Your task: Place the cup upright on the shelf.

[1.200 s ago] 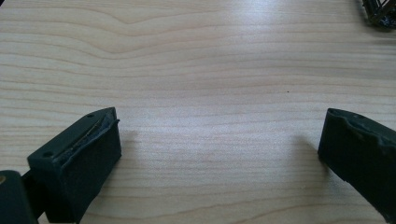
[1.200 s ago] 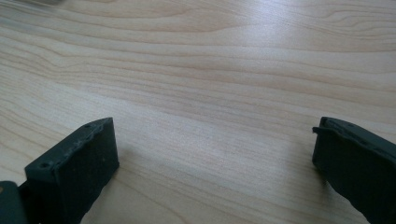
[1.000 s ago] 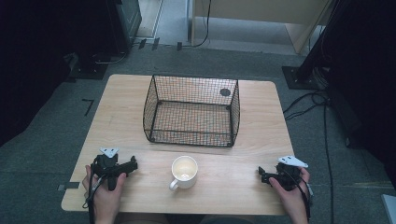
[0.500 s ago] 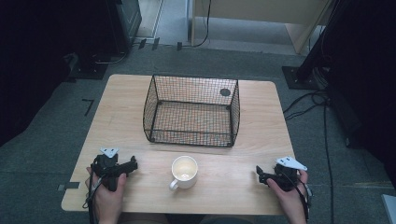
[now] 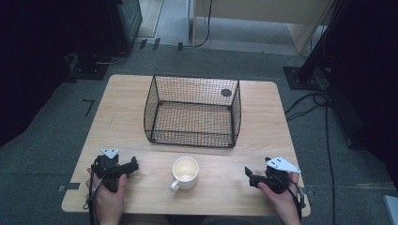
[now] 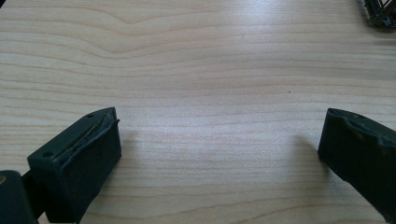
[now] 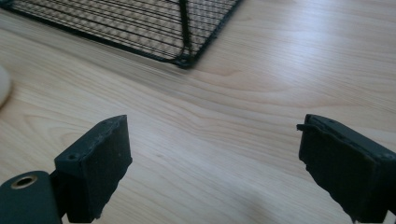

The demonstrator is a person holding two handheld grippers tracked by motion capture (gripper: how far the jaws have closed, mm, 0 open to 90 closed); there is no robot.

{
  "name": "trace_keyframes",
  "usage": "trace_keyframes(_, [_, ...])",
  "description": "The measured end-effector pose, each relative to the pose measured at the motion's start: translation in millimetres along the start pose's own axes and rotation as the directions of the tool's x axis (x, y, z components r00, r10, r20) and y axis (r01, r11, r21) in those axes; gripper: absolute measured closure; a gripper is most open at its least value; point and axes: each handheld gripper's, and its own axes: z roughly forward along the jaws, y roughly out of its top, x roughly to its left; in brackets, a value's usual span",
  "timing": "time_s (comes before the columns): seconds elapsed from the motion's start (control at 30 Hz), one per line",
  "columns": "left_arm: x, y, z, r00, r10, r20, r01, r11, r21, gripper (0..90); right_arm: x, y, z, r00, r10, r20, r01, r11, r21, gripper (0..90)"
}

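A white mug [image 5: 185, 172] stands empty near the table's front edge, its handle toward the front left. Behind it sits a black wire basket [image 5: 192, 112], empty. My left gripper [image 5: 133, 164] rests on the wood left of the mug, open, its jaws pointing right toward the mug. In the left gripper view its jaws [image 6: 219, 126] stand wide apart over bare wood. My right gripper [image 5: 248, 174] lies right of the mug, pointing left, open. The right gripper view has its jaws [image 7: 212, 130] apart, the basket's corner [image 7: 183, 58] ahead and the mug's edge [image 7: 3, 86] at the far left.
The light wooden table [image 5: 122, 122] has rounded corners and bare wood on both sides of the basket. A small dark round spot [image 5: 226, 92] lies on the tabletop behind the basket. Cables [image 5: 324, 122] run over the grey floor to the right.
My right gripper has slid a little to the left, toward the mug. The left gripper, the mug and the basket have stayed put.
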Motion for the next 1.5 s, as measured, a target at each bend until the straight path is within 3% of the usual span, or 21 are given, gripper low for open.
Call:
trace_keyframes(0.27, [0.0, 0.0, 0.0, 1.0000, 0.000, 0.000, 0.000, 1.0000, 0.000, 0.0, 29.1, 6.3, 5.0, 0.9963, -0.046, -0.073, 0.046, 0.999, 0.004, 7.4])
trace_keyframes(0.77, [0.0, 0.0, 0.0, 1.0000, 0.001, 0.000, -0.001, 1.0000, 0.000, 0.0, 62.4, 13.0, 11.1, 0.9827, -0.077, -0.169, 0.078, 0.997, 0.004, 7.3])
trace_keyframes(1.03, [-0.6, 0.2, 0.2, 1.0000, 0.001, 0.002, -0.001, 1.0000, 0.000, 0.0, 82.9, 15.5, 14.5, 0.9664, -0.098, -0.237, 0.100, 0.995, -0.007, 7.3])
trace_keyframes(1.23, [-0.7, 0.2, 0.2, 1.0000, 0.002, 0.003, -0.002, 1.0000, 0.000, 0.0, 100.0, 17.6, 21.6, 0.9473, -0.130, -0.293, 0.132, 0.991, -0.014, 6.0])
trace_keyframes(1.5, [-0.6, 0.3, 0.2, 1.0000, 0.002, 0.003, -0.002, 1.0000, 0.000, 0.0, 112.7, 18.9, 28.7, 0.9336, -0.139, -0.330, 0.145, 0.989, -0.008, 2.5])
